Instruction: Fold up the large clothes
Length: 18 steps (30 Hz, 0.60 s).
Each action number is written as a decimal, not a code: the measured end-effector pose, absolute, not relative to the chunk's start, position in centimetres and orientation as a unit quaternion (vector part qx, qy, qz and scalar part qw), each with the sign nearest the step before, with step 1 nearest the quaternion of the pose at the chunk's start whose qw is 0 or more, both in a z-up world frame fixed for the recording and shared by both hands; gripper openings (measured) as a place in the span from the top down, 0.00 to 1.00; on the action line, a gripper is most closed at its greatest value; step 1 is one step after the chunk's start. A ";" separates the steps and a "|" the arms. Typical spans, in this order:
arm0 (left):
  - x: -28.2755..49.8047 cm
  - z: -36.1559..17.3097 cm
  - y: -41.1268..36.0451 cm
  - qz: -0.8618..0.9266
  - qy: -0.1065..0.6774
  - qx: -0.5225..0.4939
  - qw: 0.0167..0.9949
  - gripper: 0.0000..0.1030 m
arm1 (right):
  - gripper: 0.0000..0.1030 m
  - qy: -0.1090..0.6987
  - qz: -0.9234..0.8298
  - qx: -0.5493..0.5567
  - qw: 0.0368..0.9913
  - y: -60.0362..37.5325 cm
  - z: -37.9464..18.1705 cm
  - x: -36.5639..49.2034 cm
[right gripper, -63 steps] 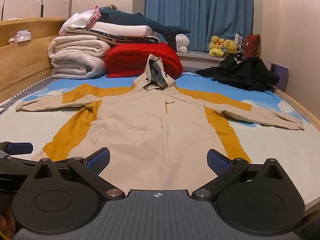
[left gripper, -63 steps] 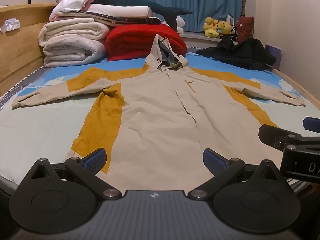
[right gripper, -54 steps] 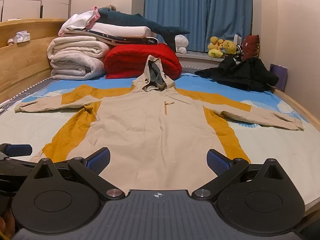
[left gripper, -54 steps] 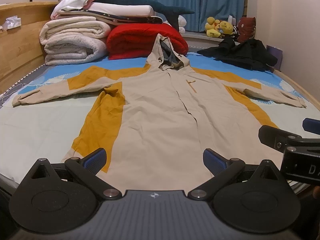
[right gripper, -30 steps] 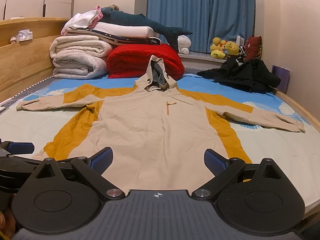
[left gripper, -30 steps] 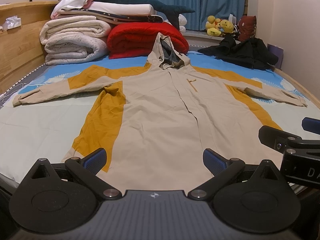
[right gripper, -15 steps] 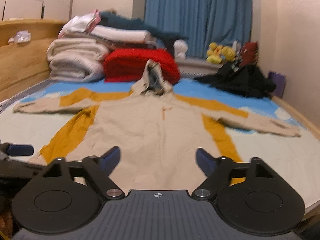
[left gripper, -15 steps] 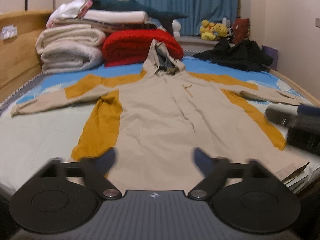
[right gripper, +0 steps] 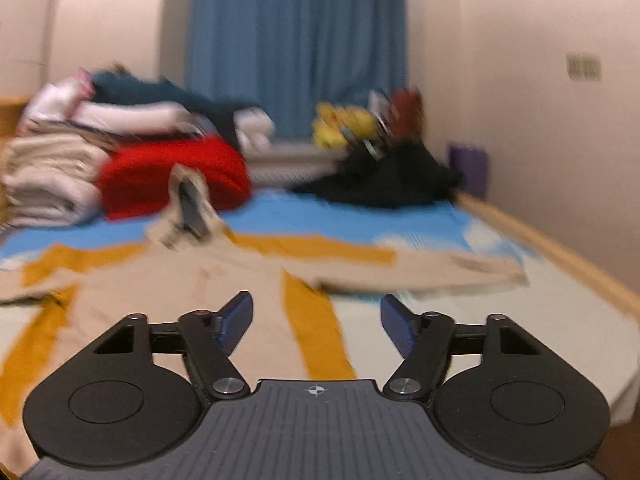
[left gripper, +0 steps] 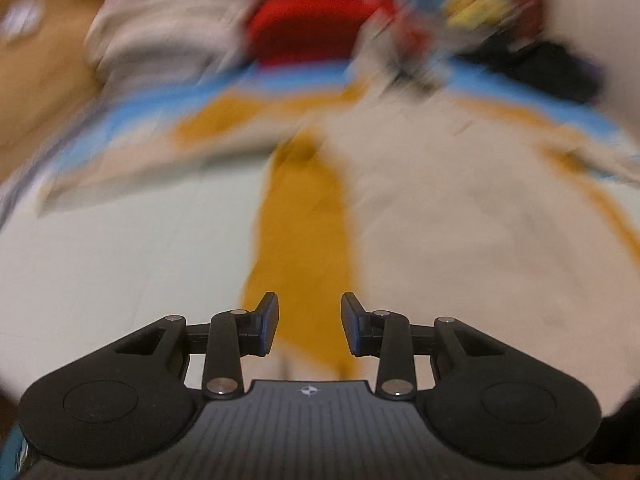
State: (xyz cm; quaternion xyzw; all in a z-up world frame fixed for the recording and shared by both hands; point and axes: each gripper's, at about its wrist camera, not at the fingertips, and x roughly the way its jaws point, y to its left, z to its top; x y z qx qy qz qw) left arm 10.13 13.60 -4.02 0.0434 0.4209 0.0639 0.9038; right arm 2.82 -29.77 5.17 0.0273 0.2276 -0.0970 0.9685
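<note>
A large beige hooded coat (left gripper: 460, 232) with mustard side panels lies spread flat on the bed, sleeves out to both sides; it also shows in the right wrist view (right gripper: 240, 288). Both views are motion-blurred. My left gripper (left gripper: 310, 326) is open with a narrowed gap, over the coat's left mustard panel (left gripper: 300, 232) near the hem. My right gripper (right gripper: 316, 322) is open and empty, over the coat's right mustard panel (right gripper: 316, 332), with the right sleeve (right gripper: 440, 272) stretching ahead to the right.
Folded blankets (right gripper: 48, 176) and a red quilt (right gripper: 172, 176) are stacked at the head of the bed. Dark clothes (right gripper: 384, 180) and plush toys (right gripper: 344, 124) lie at the far right. A wooden bed rail (right gripper: 560, 252) runs along the right wall.
Both grippers have moved forward over the coat, the left swinging toward the left panel, the right toward the right panel. Both jaw gaps have narrowed. Neither gripper shows in the other's view now.
</note>
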 end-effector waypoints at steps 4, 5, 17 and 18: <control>11.7 -7.1 17.9 0.128 0.509 -0.006 0.851 0.61 | 0.46 0.347 -0.141 0.062 0.925 -33.1 -1.3 5.2; 11.8 -7.5 18.4 0.134 0.517 -0.010 0.846 0.60 | 0.46 0.375 -0.147 0.084 0.911 -33.7 -2.5 5.8; 11.0 -5.2 19.0 0.103 0.467 -0.066 0.876 0.98 | 0.98 0.492 -0.170 0.152 0.840 -34.9 -7.8 5.8; 10.7 -4.5 19.1 0.096 0.459 -0.076 0.880 0.98 | 0.99 0.475 -0.169 0.171 0.846 -35.6 -7.2 5.6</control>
